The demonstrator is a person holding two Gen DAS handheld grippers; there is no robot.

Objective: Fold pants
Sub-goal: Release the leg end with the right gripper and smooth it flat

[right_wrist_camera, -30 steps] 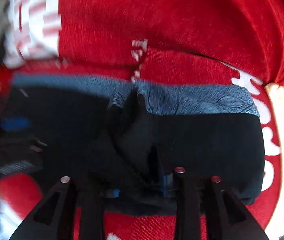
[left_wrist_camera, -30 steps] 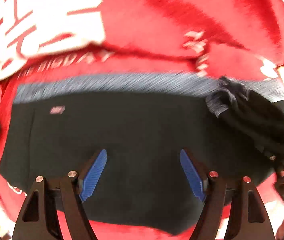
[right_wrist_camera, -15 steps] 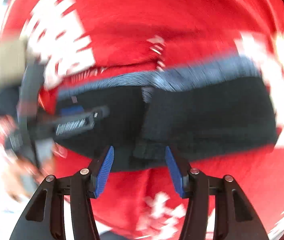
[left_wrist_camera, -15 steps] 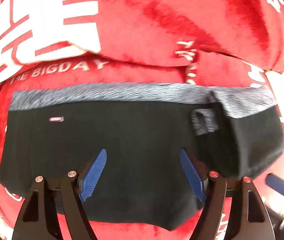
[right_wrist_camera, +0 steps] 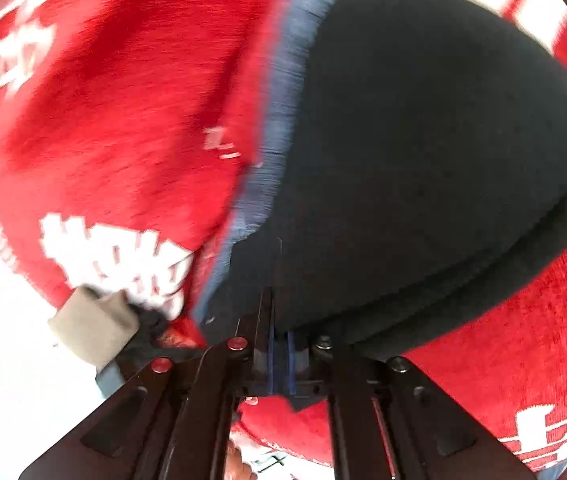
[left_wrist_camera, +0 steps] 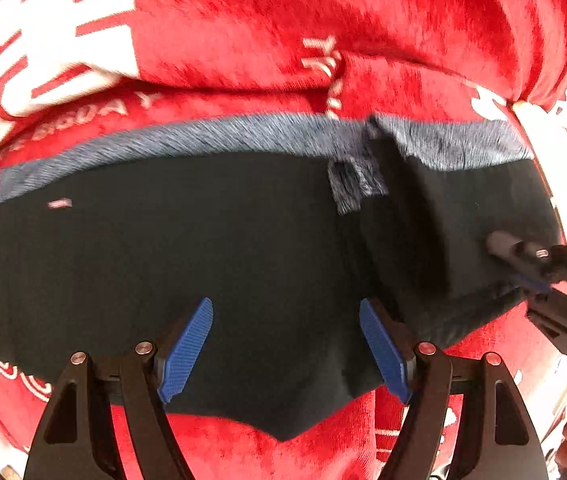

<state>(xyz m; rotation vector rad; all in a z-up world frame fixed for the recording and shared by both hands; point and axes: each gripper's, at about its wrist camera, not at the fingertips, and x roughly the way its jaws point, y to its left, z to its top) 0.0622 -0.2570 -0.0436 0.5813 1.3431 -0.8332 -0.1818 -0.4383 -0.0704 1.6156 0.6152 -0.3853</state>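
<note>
While my left gripper hovers spread above the black pants, my right gripper clamps their edge over the red blanket.

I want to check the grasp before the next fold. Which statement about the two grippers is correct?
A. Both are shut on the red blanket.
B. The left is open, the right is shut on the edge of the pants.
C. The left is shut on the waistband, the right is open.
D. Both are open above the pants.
B: the left gripper has its blue fingers wide apart over the black pants, while the right gripper has its fingers pressed together on the pants' edge.
</note>
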